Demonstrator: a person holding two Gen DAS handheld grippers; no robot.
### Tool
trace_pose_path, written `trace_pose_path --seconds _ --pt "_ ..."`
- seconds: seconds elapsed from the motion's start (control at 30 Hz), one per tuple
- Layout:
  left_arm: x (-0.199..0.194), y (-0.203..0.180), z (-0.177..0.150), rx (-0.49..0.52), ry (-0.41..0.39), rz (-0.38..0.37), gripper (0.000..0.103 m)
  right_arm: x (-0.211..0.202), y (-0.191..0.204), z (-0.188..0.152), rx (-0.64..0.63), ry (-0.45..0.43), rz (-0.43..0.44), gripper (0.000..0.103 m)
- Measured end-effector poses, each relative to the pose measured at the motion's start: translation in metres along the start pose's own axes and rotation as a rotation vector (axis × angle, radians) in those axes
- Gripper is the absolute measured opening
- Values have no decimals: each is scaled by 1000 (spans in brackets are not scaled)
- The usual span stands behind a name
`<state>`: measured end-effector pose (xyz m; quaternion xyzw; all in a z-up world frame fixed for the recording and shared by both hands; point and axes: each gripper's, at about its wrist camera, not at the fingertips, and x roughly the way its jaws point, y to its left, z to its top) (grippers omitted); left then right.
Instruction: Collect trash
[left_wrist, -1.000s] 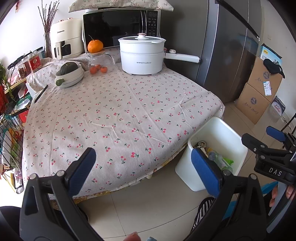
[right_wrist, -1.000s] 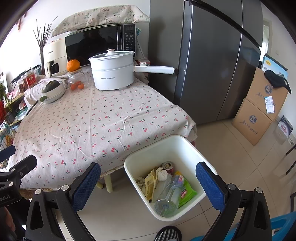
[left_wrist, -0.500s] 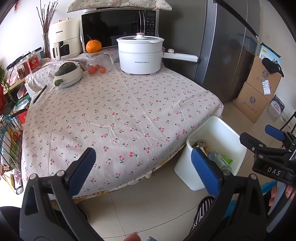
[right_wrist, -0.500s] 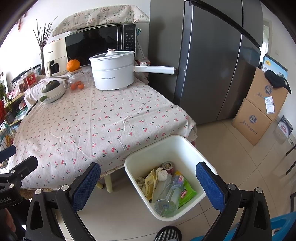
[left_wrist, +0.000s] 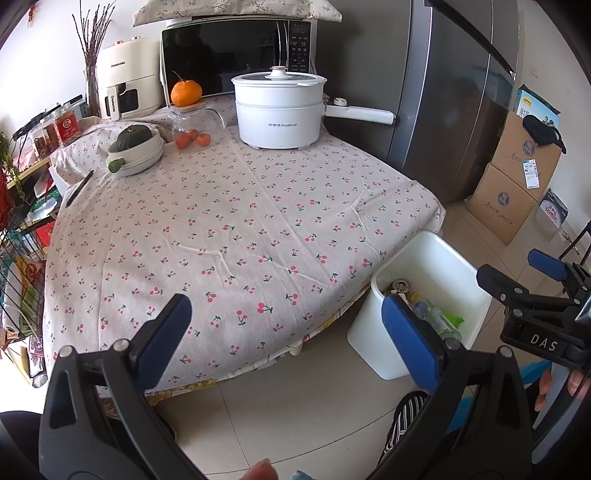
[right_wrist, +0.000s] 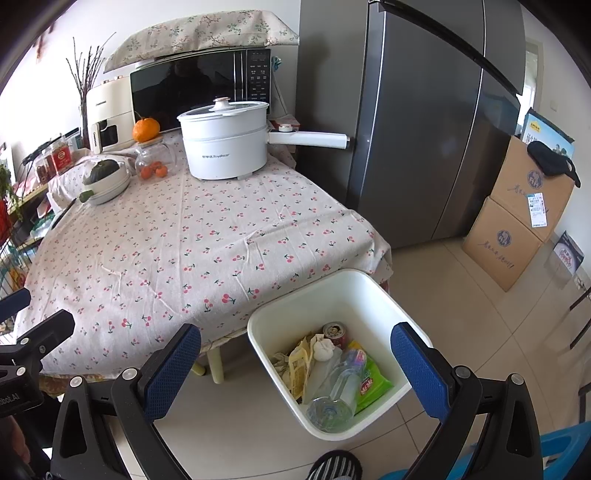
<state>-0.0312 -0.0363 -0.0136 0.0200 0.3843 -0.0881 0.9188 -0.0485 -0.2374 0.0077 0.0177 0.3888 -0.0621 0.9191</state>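
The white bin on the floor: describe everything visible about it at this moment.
The white bin is a square, open-topped tub with rounded corners, plastic by its look, standing upright on the tiled floor beside the corner of the cherry-print tablecloth. Inside lie a red can, a clear plastic bottle on its side, a green packet, a white crumpled wad and yellowish wrappers. Neither gripper touches it; both are open and empty.

Home kitchen/dining corner. Table w/ cherry-print cloth (left_wrist: 236, 229) mid-frame; microwave (left_wrist: 236, 59) under a floral cover and an air fryer (left_wrist: 127, 83) at top left, white electric pot (left_wrist: 277, 114) in front. Tall steel fridge (right_wrist: 424, 122) at right, cardboard boxes (right_wrist: 517, 218) on tiled floor far right.
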Motion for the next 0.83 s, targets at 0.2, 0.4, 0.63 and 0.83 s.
trace_pose_path --seconds 0.2,0.4,0.63,0.83 --pt "0 0 0 -1 0 0 102 0 0 0 0 1 0 103" --pt "0 0 0 0 0 1 102 0 1 0 -2 1 -1 103" --pt "0 0 0 4 -3 0 102 0 2 -1 -3 2 -2 103" --pt "2 1 1 5 11 -20 102 0 2 -1 -3 1 -1 103"
